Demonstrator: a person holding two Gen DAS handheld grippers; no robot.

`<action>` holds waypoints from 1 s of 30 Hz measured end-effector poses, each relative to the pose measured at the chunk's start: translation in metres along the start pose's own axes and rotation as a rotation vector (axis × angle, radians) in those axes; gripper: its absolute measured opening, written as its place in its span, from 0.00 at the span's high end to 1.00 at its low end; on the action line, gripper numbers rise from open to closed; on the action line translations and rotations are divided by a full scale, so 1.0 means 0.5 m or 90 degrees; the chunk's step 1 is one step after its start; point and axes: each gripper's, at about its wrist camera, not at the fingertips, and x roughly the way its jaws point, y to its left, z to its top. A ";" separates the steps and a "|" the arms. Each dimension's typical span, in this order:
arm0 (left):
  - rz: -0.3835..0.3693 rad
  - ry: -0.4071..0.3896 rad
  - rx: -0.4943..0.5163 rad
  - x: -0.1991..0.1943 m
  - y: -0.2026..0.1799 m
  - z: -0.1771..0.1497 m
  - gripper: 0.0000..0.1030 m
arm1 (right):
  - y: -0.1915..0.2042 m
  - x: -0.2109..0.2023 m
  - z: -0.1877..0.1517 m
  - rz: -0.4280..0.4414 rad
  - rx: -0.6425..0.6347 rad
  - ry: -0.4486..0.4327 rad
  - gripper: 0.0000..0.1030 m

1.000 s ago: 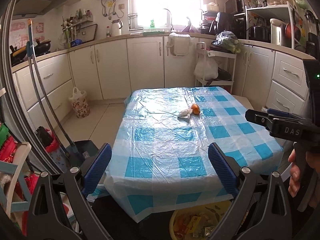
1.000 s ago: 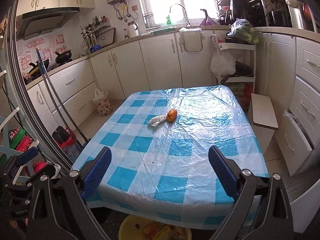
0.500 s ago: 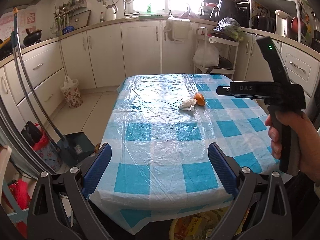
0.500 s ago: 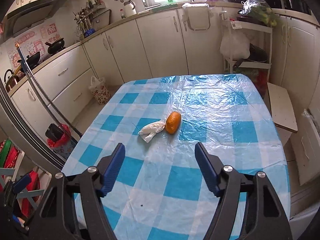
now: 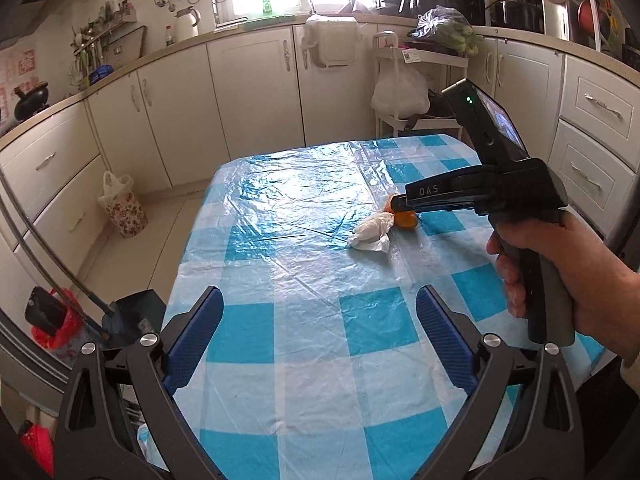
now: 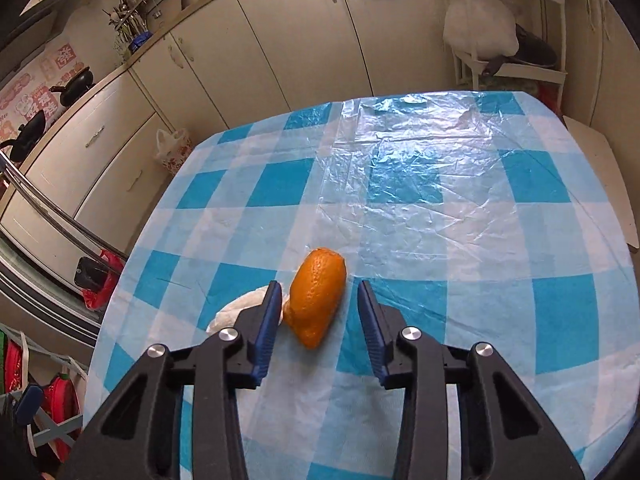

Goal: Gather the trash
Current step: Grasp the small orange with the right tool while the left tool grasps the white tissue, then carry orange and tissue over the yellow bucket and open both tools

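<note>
Checked plastic tablecloth [image 6: 420, 184] (blue and white), cream kitchen cabinets [image 5: 256, 92] around

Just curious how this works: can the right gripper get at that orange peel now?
Probably yes. The right gripper is open with its jaws either side of the orange peel; only the crumpled tissue crowds one side.

A blue-and-white checked tablecloth [image 5: 304, 344] fills the centre. A floral bag [image 5: 124, 210] sits on the floor at nine o'clock. A white kettle [image 5: 186, 24] stands on the counter at eleven o'clock
</note>
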 end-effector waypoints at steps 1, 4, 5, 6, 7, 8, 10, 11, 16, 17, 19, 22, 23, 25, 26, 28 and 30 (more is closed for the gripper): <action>-0.002 0.003 0.003 0.015 -0.006 0.007 0.09 | -0.004 0.006 0.001 0.008 0.003 0.004 0.70; -0.011 0.009 0.013 0.062 -0.027 0.034 0.09 | -0.004 0.002 0.004 0.015 -0.007 0.003 0.78; -0.014 0.010 0.014 0.077 -0.031 0.043 0.09 | -0.005 -0.004 0.004 0.017 -0.008 0.002 0.84; -0.017 0.012 0.015 0.092 -0.036 0.054 0.09 | -0.008 -0.008 0.005 0.018 -0.006 0.003 0.84; -0.021 0.014 0.016 0.105 -0.040 0.063 0.09 | -0.014 -0.015 0.003 0.019 -0.004 0.002 0.84; -0.025 0.018 0.019 0.121 -0.046 0.074 0.09 | -0.020 -0.022 0.002 0.019 -0.002 0.001 0.85; -0.034 0.028 0.026 0.152 -0.057 0.092 0.09 | -0.035 -0.037 -0.001 0.020 0.004 0.001 0.85; -0.034 0.035 0.030 0.169 -0.063 0.100 0.10 | -0.044 -0.046 -0.003 0.020 0.007 0.001 0.85; -0.045 0.085 0.023 0.245 -0.073 0.119 0.40 | -0.083 -0.070 -0.005 0.025 0.026 0.005 0.85; -0.048 0.093 0.020 0.256 -0.074 0.121 0.42 | -0.090 -0.075 -0.007 0.028 0.030 0.005 0.85; -0.049 0.100 0.021 0.270 -0.077 0.122 0.46 | -0.097 -0.084 -0.009 0.033 0.033 0.005 0.85; -0.052 0.112 0.031 0.283 -0.087 0.119 0.48 | -0.104 -0.095 -0.009 0.040 0.036 0.001 0.85; -0.051 0.114 0.034 0.286 -0.090 0.116 0.48 | -0.106 -0.099 -0.008 0.042 0.038 -0.001 0.85; -0.053 0.122 0.044 0.293 -0.097 0.111 0.49 | -0.107 -0.104 -0.007 0.046 0.039 -0.005 0.85; -0.055 0.125 0.046 0.295 -0.099 0.108 0.53 | -0.108 -0.107 -0.007 0.048 0.039 -0.006 0.85; -0.073 0.134 0.041 0.300 -0.100 0.104 0.73 | -0.108 -0.110 -0.006 0.050 0.036 -0.007 0.85; -0.084 0.137 0.034 0.297 -0.098 0.104 0.82 | -0.108 -0.109 -0.007 0.051 0.033 -0.006 0.85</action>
